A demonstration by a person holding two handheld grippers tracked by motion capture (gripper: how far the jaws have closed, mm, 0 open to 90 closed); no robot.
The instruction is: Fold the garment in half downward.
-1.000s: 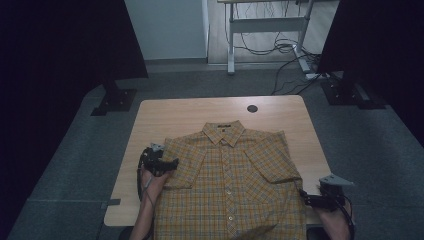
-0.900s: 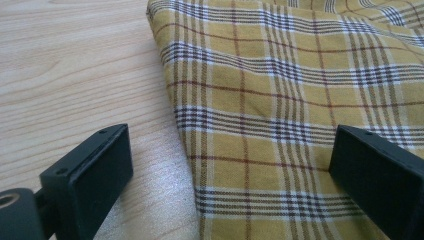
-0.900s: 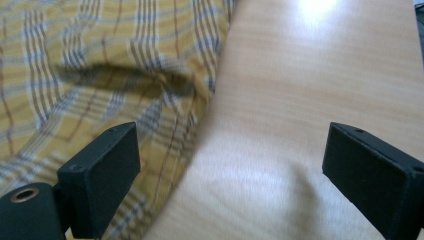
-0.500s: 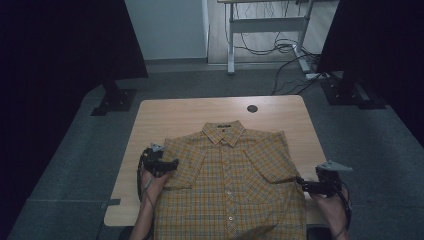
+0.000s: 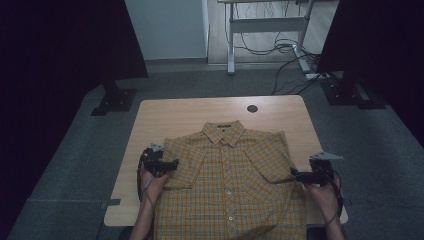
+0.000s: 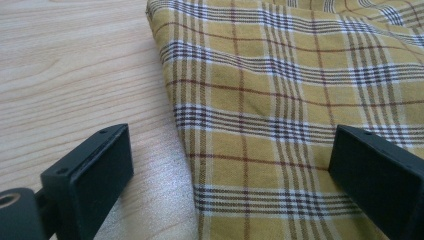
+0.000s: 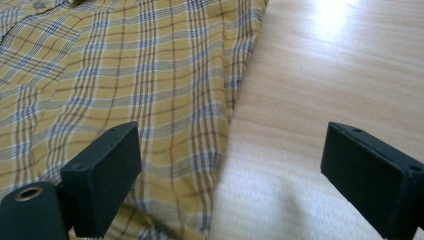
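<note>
Wooden counter (image 5: 170, 120) carries yellow plaid shirt (image 5: 232, 185), buttoned, flat. Left hand-held gripper (image 5: 172, 164) wide at sleeve edge; right hand-held gripper (image 5: 295, 175) wide at opposite sleeve.

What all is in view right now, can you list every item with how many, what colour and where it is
Shirt: one, yellow plaid with short sleeves, spread flat and buttoned on the near half of the table, collar pointing away from the person.
Table: one, light wood, centre of the room.
Round hole cover: one, dark, near the table's far edge.
Desk frame: one, grey metal, beyond the table, with cables on the floor beneath.
Dark panels on stands: two, black, at the far left and far right.
Left gripper: one, black, jaws open over the shirt's left sleeve edge.
Right gripper: one, black, jaws open at the shirt's right edge.
Forearms: two, entering from the bottom.
</note>
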